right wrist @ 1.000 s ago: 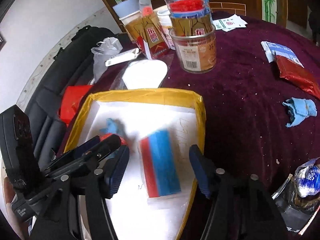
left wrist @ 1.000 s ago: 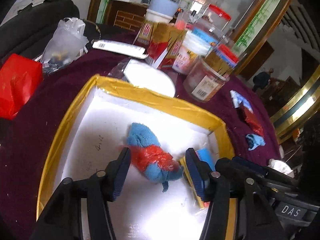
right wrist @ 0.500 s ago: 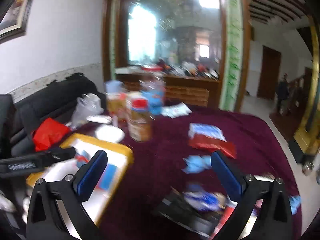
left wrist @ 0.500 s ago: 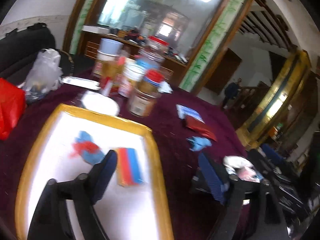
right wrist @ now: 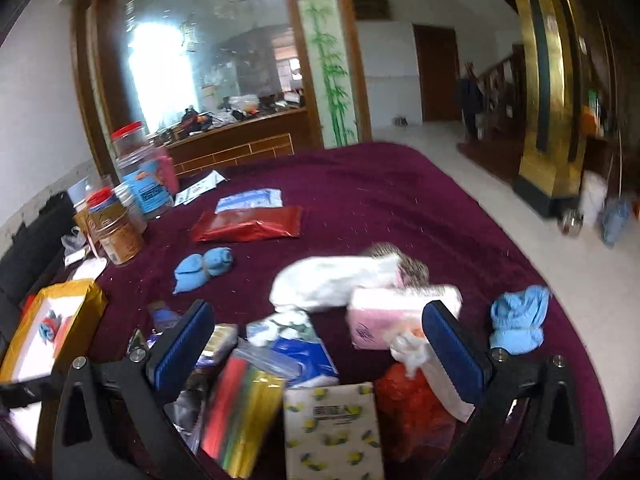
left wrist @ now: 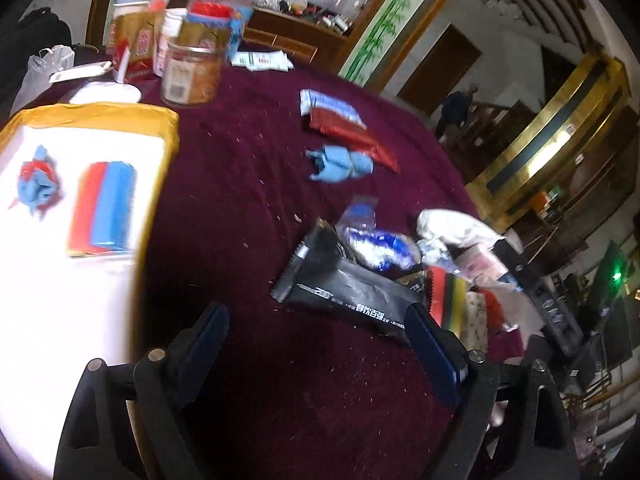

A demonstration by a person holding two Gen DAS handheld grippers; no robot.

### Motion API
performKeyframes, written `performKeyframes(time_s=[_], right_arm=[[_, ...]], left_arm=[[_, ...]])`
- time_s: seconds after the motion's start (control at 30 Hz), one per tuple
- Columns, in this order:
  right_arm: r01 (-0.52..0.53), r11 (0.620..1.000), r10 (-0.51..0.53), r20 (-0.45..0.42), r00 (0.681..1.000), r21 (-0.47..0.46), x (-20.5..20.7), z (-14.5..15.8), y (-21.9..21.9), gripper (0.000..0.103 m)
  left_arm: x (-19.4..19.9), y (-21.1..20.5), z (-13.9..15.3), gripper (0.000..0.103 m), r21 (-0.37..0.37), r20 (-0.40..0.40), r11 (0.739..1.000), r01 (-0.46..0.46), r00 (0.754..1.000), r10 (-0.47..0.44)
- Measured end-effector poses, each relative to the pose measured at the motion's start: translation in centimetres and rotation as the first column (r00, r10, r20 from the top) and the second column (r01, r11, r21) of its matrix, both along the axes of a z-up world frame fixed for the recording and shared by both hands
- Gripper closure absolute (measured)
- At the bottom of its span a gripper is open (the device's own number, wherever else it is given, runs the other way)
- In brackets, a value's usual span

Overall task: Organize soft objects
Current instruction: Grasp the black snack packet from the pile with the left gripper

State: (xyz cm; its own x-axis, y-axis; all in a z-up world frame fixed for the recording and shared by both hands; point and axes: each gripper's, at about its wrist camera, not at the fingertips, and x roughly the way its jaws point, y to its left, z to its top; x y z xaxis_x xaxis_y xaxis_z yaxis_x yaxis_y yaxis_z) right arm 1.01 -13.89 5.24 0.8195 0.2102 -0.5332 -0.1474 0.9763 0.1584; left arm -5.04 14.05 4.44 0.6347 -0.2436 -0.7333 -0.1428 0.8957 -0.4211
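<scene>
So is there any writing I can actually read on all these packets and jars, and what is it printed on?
"200": white print on the black packet, left wrist view; the characters after it are too blurred to read.
Orange-labelled jar: barcode label, text too small.
Lemon-print tissue pack: a dark printed line, blurred.
Blue label on the red-lidded jar: unreadable.
Pink tissue pack: dark mark, unreadable.

The white tray [left wrist: 100,114] is cut off by the left edge. The lemon-print packet [right wrist: 332,428] runs off the bottom edge. Jar labels [left wrist: 176,80] are blurred, unreadable.
</scene>
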Motion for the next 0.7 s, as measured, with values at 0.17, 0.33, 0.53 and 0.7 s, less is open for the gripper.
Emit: performKeyframes(time_s=[0.17,0.33,0.53,0.7], right_arm=[[-0.042,0.997,0.045,-0.062,0.997,0.064,0.8,-0.8,-0.5,0.0],[-0.068,0.997,0.07,-0.053,0.996,0.048,0.2,-0.5,-0.1,0.0],[-0.052,0.996,0.058,-0.075,0.995,0.079,0.3,-0.6,-0.9,0.0],[-0.054,0.994,0.065,-0.114,0.991,0.1,0.7,-1.0,-1.0,0.0]], left_arm=[[2.9,-2.9,-0.1,0.011,0.146,0.017,0.989,-0.023,1.0,0.021],[7.1,-4.2,-1.8,0.012,0.184,-0.039,0.981,0.057,0.998,-0.05],[3.0,-7.7,-2.5,0.023,-0.014,-0.109,0.899,0.437,0.893,-0.436],[-2.8,-10.4,0.2,0.021,0.29,-0.07,0.796,0.531,0.842,-0.536]])
